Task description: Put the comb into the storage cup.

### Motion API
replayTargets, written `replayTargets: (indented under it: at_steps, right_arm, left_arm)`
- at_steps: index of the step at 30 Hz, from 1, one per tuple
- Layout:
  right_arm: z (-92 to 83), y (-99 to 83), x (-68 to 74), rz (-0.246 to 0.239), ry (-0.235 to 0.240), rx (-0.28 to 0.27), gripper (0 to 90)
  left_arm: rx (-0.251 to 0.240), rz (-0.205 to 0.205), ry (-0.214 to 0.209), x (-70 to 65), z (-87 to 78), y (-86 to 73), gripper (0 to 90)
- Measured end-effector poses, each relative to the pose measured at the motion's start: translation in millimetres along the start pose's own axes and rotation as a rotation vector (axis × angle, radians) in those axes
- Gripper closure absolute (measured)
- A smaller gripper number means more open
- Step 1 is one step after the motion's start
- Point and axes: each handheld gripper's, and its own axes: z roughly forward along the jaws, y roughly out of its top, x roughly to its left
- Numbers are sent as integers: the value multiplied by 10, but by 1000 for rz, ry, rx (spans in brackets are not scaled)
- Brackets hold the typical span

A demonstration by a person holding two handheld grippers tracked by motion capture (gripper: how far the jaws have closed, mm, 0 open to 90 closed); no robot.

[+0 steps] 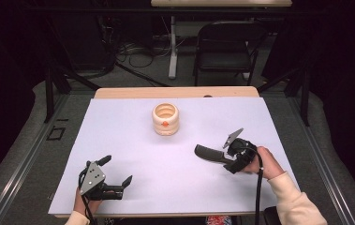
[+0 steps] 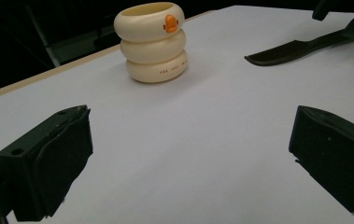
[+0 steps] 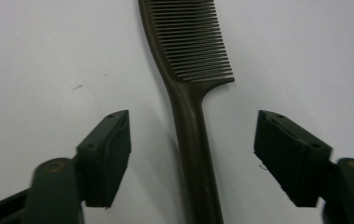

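Item: left claw (image 1: 114, 176), at the near left edge of the bench (image 1: 128, 140). Jaws stood wide apart and empty, with nothing between them but bare white surface; idle.

Item: right claw (image 3: 191, 154), near right of the bench. Jaws stood part open, straddling the handle of the comb (image 3: 188, 93), pads clear of it on both sides; nothing gripped yet. Judgement: the step was the pick-up of the comb. Best done by keeping the handle centred between the pads, closing squarely across its narrow width behind the teeth, and lifting only once both pads pressed.

Item: comb. Dark, one piece, fine close teeth along one side, long smooth tapering handle. Lay flat on the bench, teeth end pointing away from the right claw.

Item: holder (image 1: 165, 119). Cream, three stacked rings, orange mark, open top. Upright at bench centre, farther off, well apart from the comb.
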Motion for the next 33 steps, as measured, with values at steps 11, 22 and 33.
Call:
replayTargets:
  at_steps: [11,22,33]
  right_arm:
    - [119,197,12,-106,19,123,597]
    - [221,234,-16,-123,35,196,676]
    - [280,232,-36,-106,46,230,710]
  left_arm:
    - [-2,2,-5,-3,-2,2,0]
    - [7,0,-11,-2,13,-5,0]
    - [9,6,-22,-5,7,-4,0]
